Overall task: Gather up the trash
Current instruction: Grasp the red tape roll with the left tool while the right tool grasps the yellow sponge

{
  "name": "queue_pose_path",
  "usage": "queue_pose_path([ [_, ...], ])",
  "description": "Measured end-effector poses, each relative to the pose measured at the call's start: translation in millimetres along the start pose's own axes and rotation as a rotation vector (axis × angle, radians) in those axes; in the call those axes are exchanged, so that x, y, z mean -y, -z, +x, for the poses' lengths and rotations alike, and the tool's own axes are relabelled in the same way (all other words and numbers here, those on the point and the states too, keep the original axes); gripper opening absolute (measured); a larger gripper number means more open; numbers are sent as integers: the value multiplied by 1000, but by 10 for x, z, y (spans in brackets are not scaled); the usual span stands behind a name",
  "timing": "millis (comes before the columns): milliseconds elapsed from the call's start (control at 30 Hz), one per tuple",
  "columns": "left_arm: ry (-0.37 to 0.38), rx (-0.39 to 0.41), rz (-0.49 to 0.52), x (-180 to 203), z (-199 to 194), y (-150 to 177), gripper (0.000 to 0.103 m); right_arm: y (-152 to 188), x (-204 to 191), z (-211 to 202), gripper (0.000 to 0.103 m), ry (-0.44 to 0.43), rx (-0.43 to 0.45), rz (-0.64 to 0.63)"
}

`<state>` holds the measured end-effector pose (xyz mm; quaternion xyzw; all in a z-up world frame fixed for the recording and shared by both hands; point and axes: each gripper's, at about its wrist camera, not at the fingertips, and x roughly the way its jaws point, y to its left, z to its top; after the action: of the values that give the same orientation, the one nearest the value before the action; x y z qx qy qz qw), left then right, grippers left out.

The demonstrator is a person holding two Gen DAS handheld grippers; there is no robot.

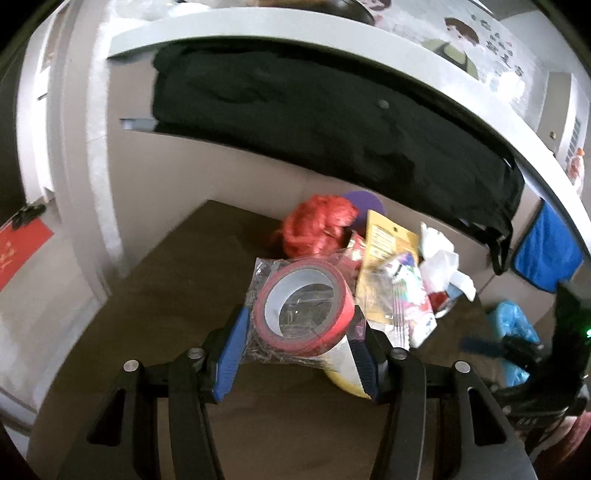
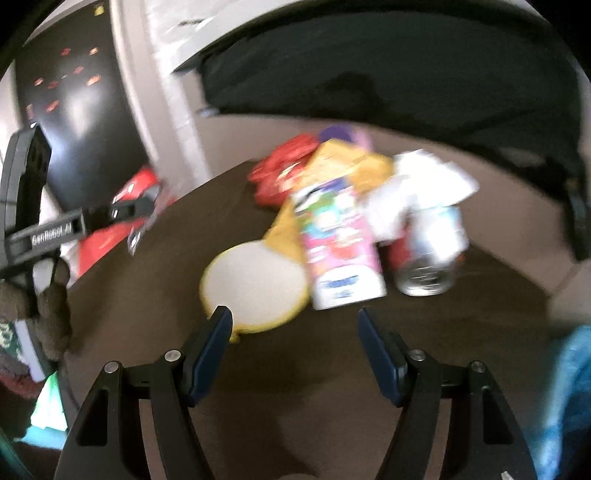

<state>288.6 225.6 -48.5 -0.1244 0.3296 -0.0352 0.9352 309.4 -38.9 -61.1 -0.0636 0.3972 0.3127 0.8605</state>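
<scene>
Left gripper [image 1: 301,325] is holding a roll of red tape [image 1: 303,309] sealed in a crinkled clear plastic bag, its blue pads pressing the bag from both sides, lifted above the brown table [image 1: 166,295]. The roll is showing a pale grey core and a hollow centre; the plastic is creasing and glinting.

Right gripper [image 2: 295,325] is hovering over the table with jaws standing wide apart, nothing between them.

The trash pile is sitting toward the table's far side: a red mesh bundle [image 1: 317,225], a flat yellow packet [image 1: 388,243], crumpled white tissue [image 1: 441,254], a glossy pink-and-white carton [image 2: 341,251].

Only the right wrist view is showing the shiny metal can [image 2: 430,254] lying on its side beside the carton, and the round yellow-rimmed lid [image 2: 255,284] in full; this view is blurred. Only the left wrist view is showing the tape clearly, plus a blue plastic bag [image 1: 513,325] at the right edge and a blue cloth [image 1: 546,254] hanging under the grey shelf [image 1: 332,29].
</scene>
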Motion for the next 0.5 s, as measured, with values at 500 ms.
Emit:
queue_pose_path([
  [500, -4, -1, -63, -380, -108, 138, 54, 92, -244, 484, 63, -39, -70, 218],
])
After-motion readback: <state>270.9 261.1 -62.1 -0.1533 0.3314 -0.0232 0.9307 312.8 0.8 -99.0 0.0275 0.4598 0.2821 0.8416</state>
